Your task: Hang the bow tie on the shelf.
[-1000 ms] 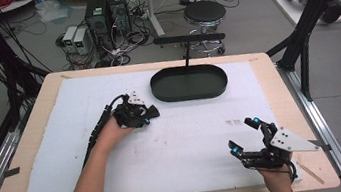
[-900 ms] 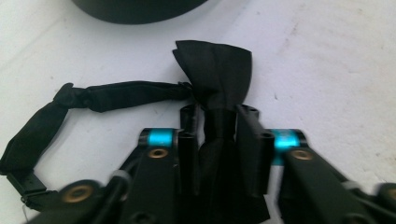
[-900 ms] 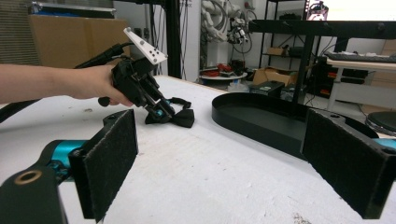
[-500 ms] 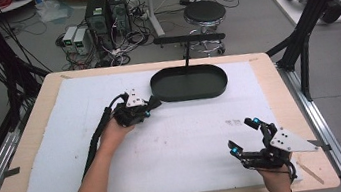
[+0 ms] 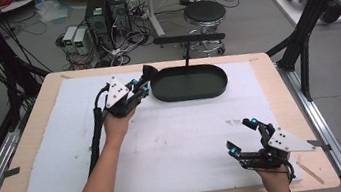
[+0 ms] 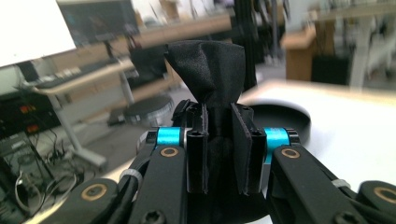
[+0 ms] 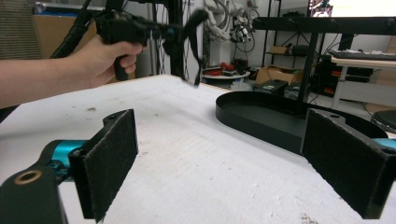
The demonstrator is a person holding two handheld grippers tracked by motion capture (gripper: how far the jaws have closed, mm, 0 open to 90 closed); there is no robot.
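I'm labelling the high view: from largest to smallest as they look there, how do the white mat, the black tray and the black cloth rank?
1. White mat, covering most of the table.
2. Black tray, an oval at the mat's far edge.
3. Black cloth, a small bunch pinched in the left hand-held gripper.

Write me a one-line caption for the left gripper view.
The left gripper, jaws shut on a bunched black cloth, holds it above the white table near a black oval tray.

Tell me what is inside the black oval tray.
The black oval tray looks empty: bare dark floor in the high view. In the right gripper view its near wall hides part of the floor. The left gripper holds black cloth beside it.
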